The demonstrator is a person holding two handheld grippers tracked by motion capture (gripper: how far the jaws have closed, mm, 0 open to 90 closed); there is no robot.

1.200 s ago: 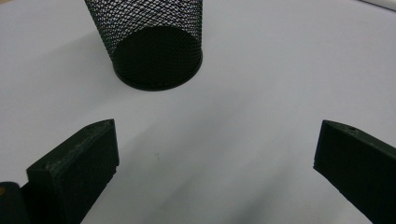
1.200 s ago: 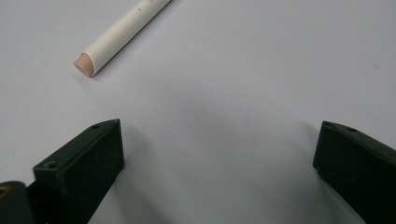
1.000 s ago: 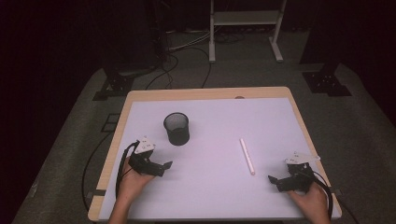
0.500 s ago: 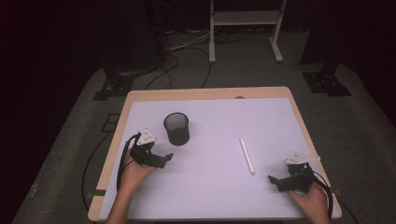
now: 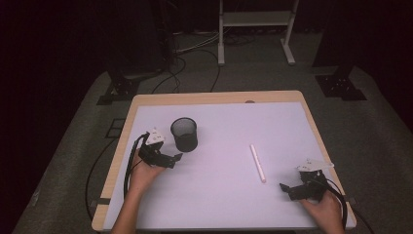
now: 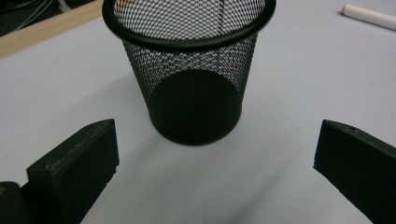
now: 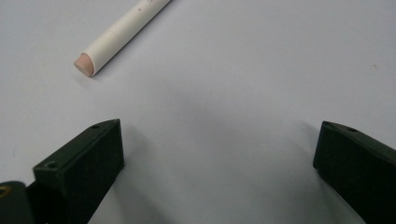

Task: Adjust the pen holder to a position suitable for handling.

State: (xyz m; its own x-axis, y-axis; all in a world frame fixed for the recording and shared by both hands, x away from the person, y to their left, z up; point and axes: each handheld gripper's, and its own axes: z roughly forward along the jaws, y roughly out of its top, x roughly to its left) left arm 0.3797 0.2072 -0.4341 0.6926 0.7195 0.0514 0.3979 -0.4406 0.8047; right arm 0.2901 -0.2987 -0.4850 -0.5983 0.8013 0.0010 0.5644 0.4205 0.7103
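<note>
Both tools gape wide: left tool [image 5: 173,159] just beside the mesh cup [image 5: 184,134], right tool [image 5: 287,188] near the white marker [image 5: 257,163].

The left tongs [image 6: 212,172] stand wide apart and empty; at 12 o'clock a black mesh cup [image 6: 191,70] stands upright on the white bench [image 6: 289,93], a white stick [image 6: 369,16] at 2 o'clock.

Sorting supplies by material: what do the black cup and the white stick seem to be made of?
The mesh pen cup looks like black-coated wire mesh, probably metal: see-through weave, solid rolled rim. The white stick seems wrapped in matte paper or plastic, with a pinkish core at its end; the exact material is unclear.
</note>
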